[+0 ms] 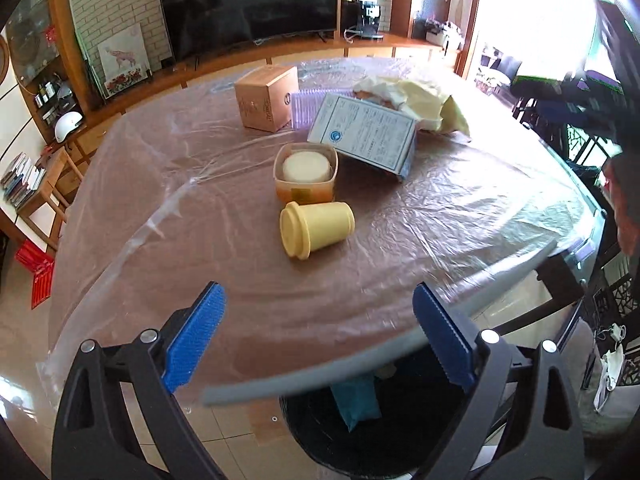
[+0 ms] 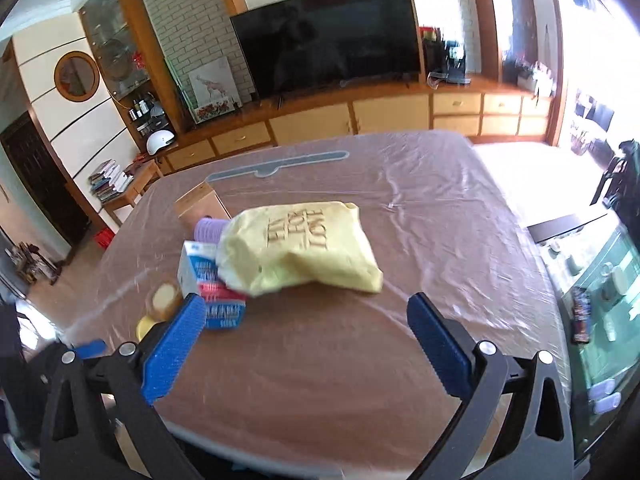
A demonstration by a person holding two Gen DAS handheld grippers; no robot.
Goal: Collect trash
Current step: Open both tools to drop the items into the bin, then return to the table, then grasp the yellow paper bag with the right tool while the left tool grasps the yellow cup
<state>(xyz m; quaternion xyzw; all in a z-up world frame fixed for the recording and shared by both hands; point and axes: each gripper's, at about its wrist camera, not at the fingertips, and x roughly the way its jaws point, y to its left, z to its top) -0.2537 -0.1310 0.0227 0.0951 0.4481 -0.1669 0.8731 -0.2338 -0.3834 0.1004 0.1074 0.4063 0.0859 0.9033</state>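
Note:
Trash lies in the middle of a plastic-covered table. A yellow lidded cup lies on its side, with a square tub behind it, then a blue-and-white carton, a brown box and a crumpled yellow bag. My left gripper is open and empty over the table's near edge, above a black bin holding a teal packet. My right gripper is open and empty, short of the yellow bag and carton.
A long cabinet with a television runs behind the table. A low stool with stacked books and a red crate stand at the left. A glass-topped table with small items is at the right.

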